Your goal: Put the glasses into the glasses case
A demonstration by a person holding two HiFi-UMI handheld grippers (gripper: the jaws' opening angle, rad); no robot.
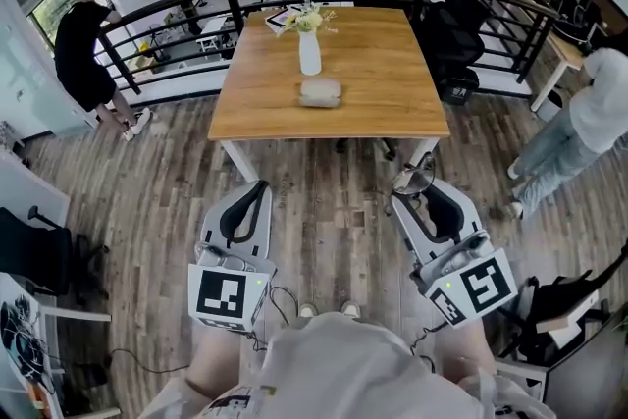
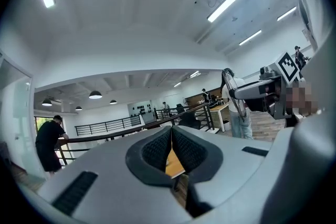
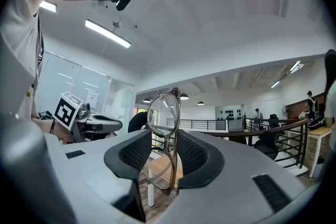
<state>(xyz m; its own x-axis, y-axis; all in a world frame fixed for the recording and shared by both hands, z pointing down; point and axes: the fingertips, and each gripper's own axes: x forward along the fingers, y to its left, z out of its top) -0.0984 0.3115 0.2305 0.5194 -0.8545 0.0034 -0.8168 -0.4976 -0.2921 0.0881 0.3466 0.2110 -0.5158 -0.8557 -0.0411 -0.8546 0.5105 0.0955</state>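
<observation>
Both claws are held level, side by side, pointing forward. The left claw (image 2: 171, 147) has its jaws pressed together with nothing between them. The right claw (image 3: 160, 157) grips the glasses (image 3: 164, 113) upright between its jaws.

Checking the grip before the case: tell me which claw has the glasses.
The right claw: the glasses stand upright between its pads. The left claw is shut with nothing in it.
</observation>
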